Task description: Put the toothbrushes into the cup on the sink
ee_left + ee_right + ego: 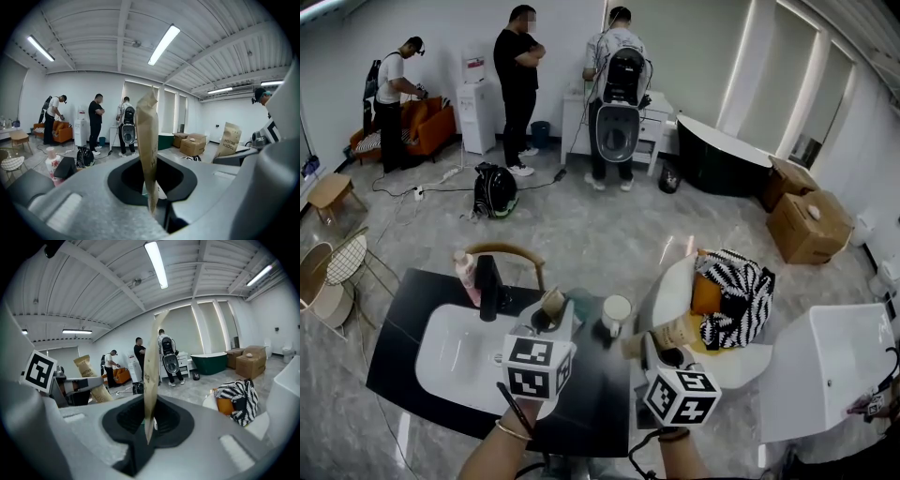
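Observation:
Both grippers hold brown paper toothbrush packets above the black counter (591, 403). My left gripper (551, 314) is shut on one packet (553, 302), which stands upright and edge-on in the left gripper view (147, 145). My right gripper (661, 345) is shut on the second packet (667, 336), also edge-on in its own view (151, 376). Each packet shows from the other gripper's camera (228, 139) (91, 378). A white cup (616, 312) stands on the counter between and just beyond the two grippers, right of the white sink basin (441, 361).
A pink bottle (466, 269) and a black faucet (488, 286) stand behind the basin. A white chair (675, 291) with a striped bag (736, 295) is to the right, then another white basin (825, 366). Three people, a backpack (495, 190) and cardboard boxes (806, 225) are farther off.

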